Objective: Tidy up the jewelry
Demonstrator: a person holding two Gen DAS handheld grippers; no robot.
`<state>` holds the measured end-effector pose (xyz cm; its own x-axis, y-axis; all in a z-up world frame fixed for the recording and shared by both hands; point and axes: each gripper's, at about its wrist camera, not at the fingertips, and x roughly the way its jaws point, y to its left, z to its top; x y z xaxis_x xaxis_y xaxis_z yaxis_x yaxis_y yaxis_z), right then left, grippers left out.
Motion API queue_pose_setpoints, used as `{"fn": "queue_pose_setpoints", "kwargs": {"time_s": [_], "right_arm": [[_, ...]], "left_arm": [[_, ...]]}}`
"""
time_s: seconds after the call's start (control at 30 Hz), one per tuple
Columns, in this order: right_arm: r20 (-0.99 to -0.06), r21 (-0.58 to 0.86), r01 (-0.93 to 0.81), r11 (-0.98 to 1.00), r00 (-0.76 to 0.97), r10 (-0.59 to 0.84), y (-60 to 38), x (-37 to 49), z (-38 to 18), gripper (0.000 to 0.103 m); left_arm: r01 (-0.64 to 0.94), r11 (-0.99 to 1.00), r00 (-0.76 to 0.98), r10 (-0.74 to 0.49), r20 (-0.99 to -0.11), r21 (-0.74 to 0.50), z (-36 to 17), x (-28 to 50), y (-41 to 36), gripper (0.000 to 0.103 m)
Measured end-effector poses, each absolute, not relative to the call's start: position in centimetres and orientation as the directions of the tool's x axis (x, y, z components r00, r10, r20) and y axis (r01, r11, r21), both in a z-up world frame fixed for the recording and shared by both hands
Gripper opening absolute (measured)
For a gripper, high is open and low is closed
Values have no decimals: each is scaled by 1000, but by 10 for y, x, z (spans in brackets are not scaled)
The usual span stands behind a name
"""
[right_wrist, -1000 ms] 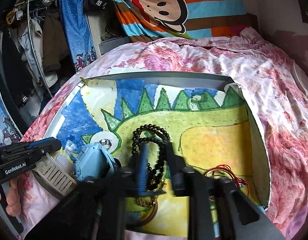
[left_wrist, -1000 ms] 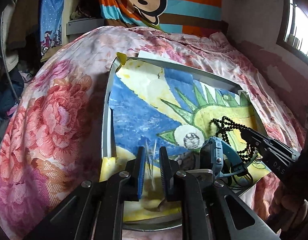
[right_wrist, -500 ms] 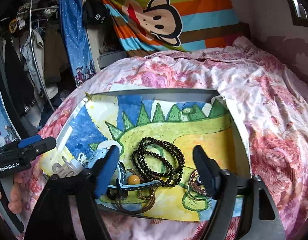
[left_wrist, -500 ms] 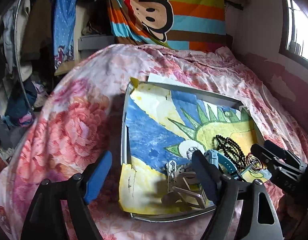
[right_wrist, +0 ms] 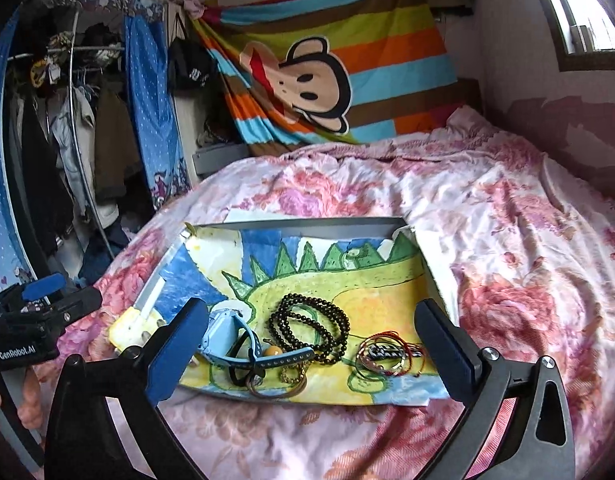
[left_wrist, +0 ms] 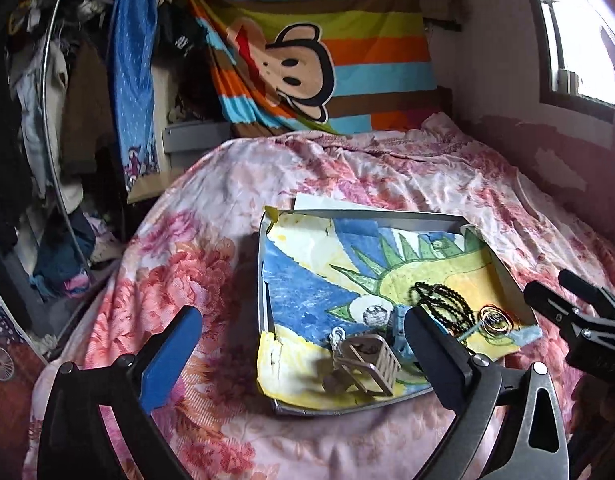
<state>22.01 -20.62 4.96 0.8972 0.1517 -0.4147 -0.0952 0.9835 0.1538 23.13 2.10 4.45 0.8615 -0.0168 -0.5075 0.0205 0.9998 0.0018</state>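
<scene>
Hovering both tools above the shallow grey metal tray (right_wrist: 307, 223), I have my left gripper (left_wrist: 303, 344) and right gripper (right_wrist: 311, 338) empty, jaws opening wide. Ahead of my right fingers (right_wrist: 443, 336) the black bead necklace (right_wrist: 307, 320), pale blue wristwatch (right_wrist: 227, 332) and thin red bangles (right_wrist: 383, 354) lie grouped near the front edge, seemingly laid out for sorting; a beige claw hair clip (left_wrist: 367, 364) sits between my left fingers. The tray, lined with a crayon dinosaur drawing (right_wrist: 367, 280), rests on a pink floral bedspread (right_wrist: 507, 240) below a striped monkey blanket (right_wrist: 327, 60).
</scene>
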Motion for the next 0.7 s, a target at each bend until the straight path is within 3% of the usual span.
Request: {"fn": "queue_pose_setpoints", "kwargs": {"time_s": [0.7], "right_arm": [[-334,90,-146,985,927,168,-232,107,56,101]], "left_arm": [[32,999,894,-32,-447,-7,37,128,16,103]]}}
